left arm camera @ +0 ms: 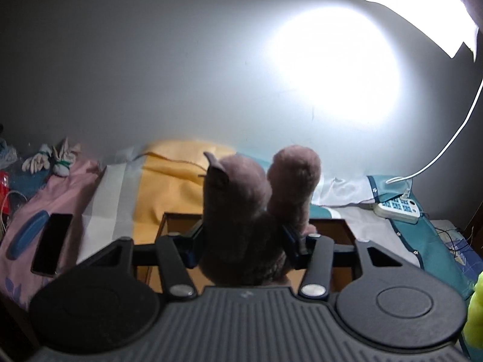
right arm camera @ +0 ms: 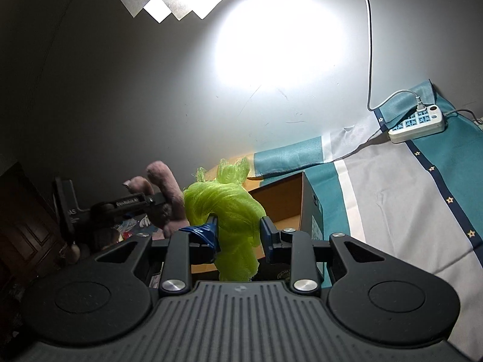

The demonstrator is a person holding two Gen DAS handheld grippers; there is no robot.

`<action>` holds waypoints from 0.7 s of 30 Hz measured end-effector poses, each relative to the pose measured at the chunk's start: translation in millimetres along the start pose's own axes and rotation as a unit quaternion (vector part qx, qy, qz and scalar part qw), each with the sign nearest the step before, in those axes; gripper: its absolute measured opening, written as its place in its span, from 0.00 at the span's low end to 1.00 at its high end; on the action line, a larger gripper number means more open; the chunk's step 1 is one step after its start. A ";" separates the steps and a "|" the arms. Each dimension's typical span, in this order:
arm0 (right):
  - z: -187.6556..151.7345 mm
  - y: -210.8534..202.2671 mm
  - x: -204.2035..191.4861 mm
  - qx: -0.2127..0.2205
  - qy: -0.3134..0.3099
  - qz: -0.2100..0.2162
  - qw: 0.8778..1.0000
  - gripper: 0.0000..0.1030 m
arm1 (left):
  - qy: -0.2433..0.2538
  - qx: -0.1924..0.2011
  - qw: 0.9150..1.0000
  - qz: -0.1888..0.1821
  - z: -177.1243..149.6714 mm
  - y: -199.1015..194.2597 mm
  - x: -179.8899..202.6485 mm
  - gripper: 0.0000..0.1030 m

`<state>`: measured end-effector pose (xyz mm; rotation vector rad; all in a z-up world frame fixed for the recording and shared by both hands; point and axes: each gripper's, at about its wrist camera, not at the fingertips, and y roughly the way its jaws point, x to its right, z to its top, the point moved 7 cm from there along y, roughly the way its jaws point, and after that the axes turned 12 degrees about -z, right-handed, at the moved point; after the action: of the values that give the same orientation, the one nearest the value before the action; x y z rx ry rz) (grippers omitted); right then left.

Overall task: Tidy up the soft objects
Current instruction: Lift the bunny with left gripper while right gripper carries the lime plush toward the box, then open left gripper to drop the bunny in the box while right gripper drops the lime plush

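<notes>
The left gripper pinches a mauve plush toy; the right gripper squeezes a lime-green mesh puff. Both hang over the open cardboard box, at twelve o'clock beyond the fingers. Judged step: carrying to the box. Next: lower inside, then spread the fingers.

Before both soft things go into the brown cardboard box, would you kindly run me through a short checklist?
1. Left gripper clamped on the mauve plush toy: ok.
2. Right gripper clamped on the lime-green mesh puff: ok.
3. Open brown cardboard box lies below the plush toy: ok.
4. Room left inside the box: cannot tell.
5. White power strip and its cable lie apart from the box: ok.
</notes>
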<state>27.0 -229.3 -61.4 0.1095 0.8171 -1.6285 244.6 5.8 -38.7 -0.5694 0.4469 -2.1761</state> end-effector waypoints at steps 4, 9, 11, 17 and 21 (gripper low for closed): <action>4.3 16.1 6.4 -0.012 0.002 0.004 1.000 0.11 | -0.019 -0.060 0.998 0.006 -31.4 34.8 -14.1 0.24; 3.4 32.0 12.2 -0.029 0.007 0.004 1.000 0.11 | -0.016 -0.101 0.994 0.040 -58.3 68.3 -26.5 0.24; 4.7 36.6 12.4 -0.034 0.003 0.004 0.999 0.11 | -0.021 -0.118 0.991 0.061 -64.6 79.5 -34.7 0.23; 11.8 55.2 9.5 -0.047 -0.010 -0.003 0.999 0.11 | -0.034 -0.112 0.990 0.074 -61.4 72.3 -44.3 0.24; 15.1 80.6 2.9 -0.067 -0.013 -0.006 0.998 0.11 | -0.020 -0.101 0.991 0.086 -59.2 53.4 -34.3 0.36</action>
<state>104.1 -240.2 -87.2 -0.0108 0.9058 -1.5795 265.6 8.2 -122.9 -0.6576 0.6753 -1.9638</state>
